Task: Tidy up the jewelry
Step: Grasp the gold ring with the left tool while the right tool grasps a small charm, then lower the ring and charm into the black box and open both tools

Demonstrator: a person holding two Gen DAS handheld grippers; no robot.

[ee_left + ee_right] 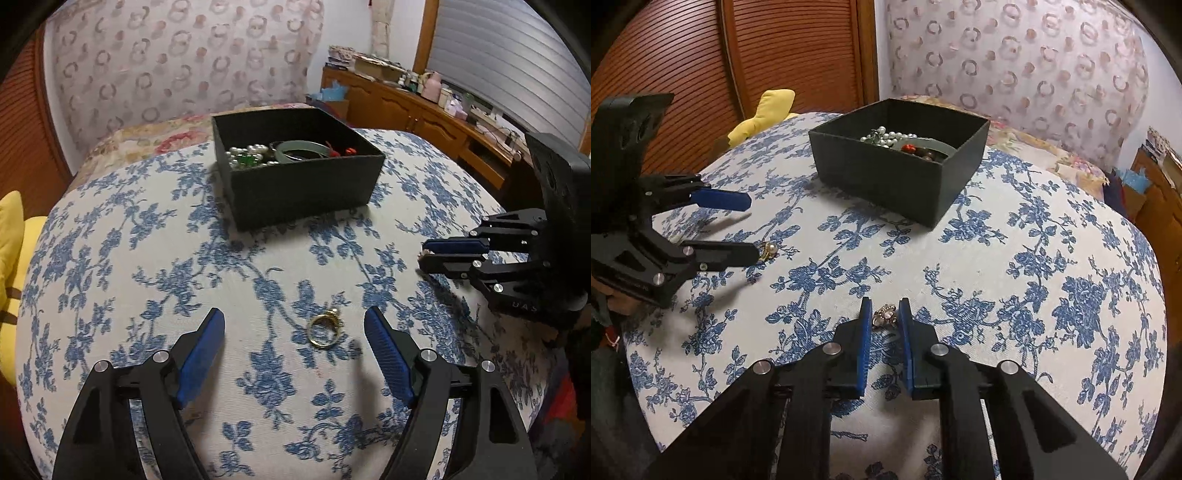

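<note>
A black open box (295, 184) holds pearls, a green bangle and red beads; it also shows in the right wrist view (897, 177). A gold ring (325, 328) lies on the blue floral cloth between the fingers of my open left gripper (295, 332), nearer the right finger. In the right wrist view the left gripper (751, 225) is beside that ring (768, 251). My right gripper (884, 314) is shut on a small pink-stoned brooch-like piece (885, 313), low over the cloth. In the left wrist view the right gripper (424, 256) is at the right.
The floral cloth (147, 295) covers a rounded surface. A yellow cushion (11, 258) lies at the left edge. A patterned headboard (177, 55) stands behind. A wooden cabinet with clutter (424, 99) is at the right. Louvred wooden doors (738, 55) are behind.
</note>
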